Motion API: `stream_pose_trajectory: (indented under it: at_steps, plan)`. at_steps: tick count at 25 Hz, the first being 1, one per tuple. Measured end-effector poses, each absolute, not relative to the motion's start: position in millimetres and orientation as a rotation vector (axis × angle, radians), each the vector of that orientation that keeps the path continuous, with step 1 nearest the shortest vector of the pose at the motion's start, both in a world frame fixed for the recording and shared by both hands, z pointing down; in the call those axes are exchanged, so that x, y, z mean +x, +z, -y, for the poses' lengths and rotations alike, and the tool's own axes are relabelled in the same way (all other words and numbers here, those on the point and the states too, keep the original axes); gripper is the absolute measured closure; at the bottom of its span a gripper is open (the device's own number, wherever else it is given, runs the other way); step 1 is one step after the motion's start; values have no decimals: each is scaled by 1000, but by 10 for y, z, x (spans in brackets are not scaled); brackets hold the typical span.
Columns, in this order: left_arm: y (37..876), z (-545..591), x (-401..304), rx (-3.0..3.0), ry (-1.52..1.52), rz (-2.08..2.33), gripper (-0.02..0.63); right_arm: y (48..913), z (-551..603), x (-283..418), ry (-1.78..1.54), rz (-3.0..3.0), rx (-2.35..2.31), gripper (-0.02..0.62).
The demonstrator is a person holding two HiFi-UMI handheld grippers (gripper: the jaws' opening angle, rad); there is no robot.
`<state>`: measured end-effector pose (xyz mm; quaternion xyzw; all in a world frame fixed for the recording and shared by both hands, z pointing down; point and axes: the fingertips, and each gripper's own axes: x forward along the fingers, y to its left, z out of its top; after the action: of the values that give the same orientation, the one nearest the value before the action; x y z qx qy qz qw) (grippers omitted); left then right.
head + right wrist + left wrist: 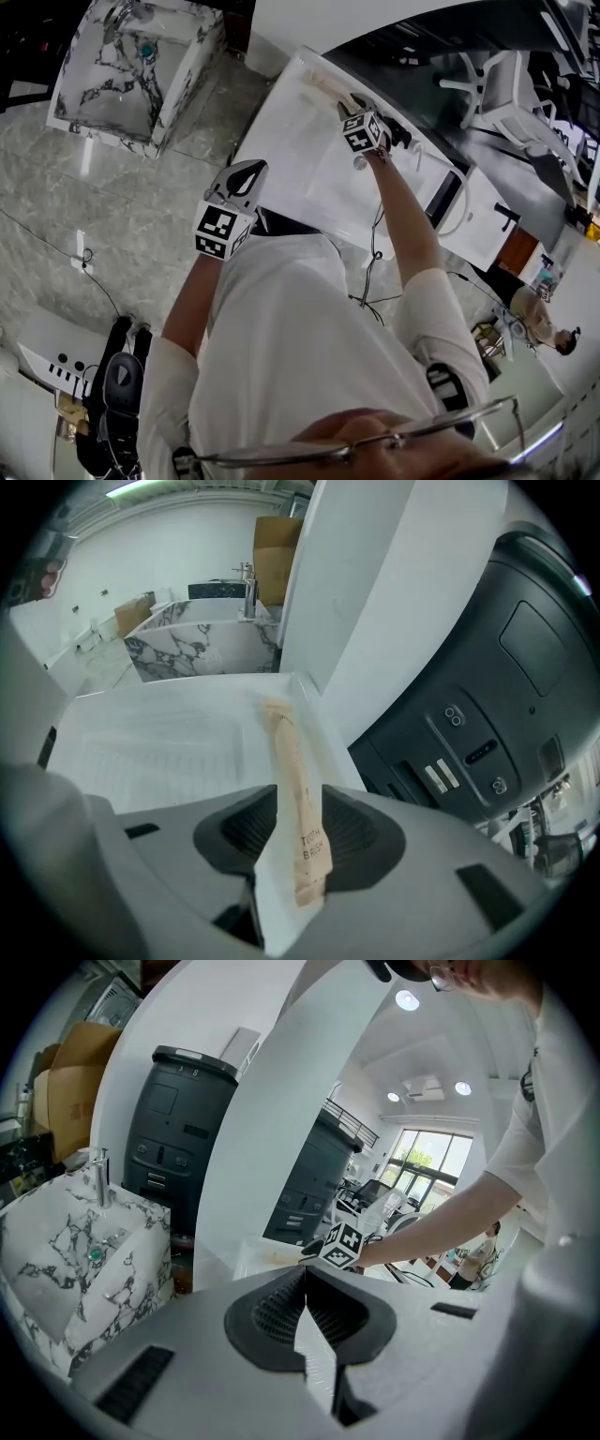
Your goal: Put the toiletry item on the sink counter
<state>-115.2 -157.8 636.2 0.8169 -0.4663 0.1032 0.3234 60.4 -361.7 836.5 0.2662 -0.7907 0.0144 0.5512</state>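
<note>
Evidently the white counter [295, 150] is serving as the landing place, filling the middle of the head view, while the marble sink [131, 70] is standing well apart across the floor and, as far as I can judge, playing no part in this placement. The right hand-held gripper [351, 107] is reaching over the counter's far end and pointing steeply down. Its jaws are standing wide apart and pressing on nothing, which is letting the item lie free. The left hand-held gripper [246, 174] is hovering close to the person's body with its jaws closed together on nothing, probably to keep clear. The paper toothbrush packet [292, 789] is lying lengthwise between the right jaws and appears to be resting on the counter near its edge.
</note>
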Motion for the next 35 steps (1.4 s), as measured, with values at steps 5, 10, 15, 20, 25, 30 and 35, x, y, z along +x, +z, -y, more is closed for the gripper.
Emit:
stream_pose_trajectory:
  at_steps: [5, 10, 15, 20, 25, 30, 35]
  plan:
    - [6321, 1564, -1132, 2158, 268, 1222, 601, 8218, 3597, 582, 35, 1895, 649, 437]
    - [6258, 1544, -1082, 2181, 263, 1220, 601, 7989, 3530, 542, 45, 1932, 673, 442]
    - [6161, 1538, -1010, 2217, 258, 1218, 601, 7758, 3456, 539, 49, 1968, 708, 463]
    - [6079, 1486, -937, 2249, 268, 1208, 601, 7534, 3337, 609, 80, 2001, 772, 486]
    - [5990, 1415, -898, 2274, 275, 1206, 601, 7317, 3182, 672, 118, 2037, 819, 502]
    - [5917, 1396, -828, 2297, 265, 1190, 601, 7074, 3066, 758, 148, 2081, 892, 531]
    - [5857, 1374, -732, 2327, 261, 1154, 601, 6770, 2860, 800, 165, 2129, 946, 551]
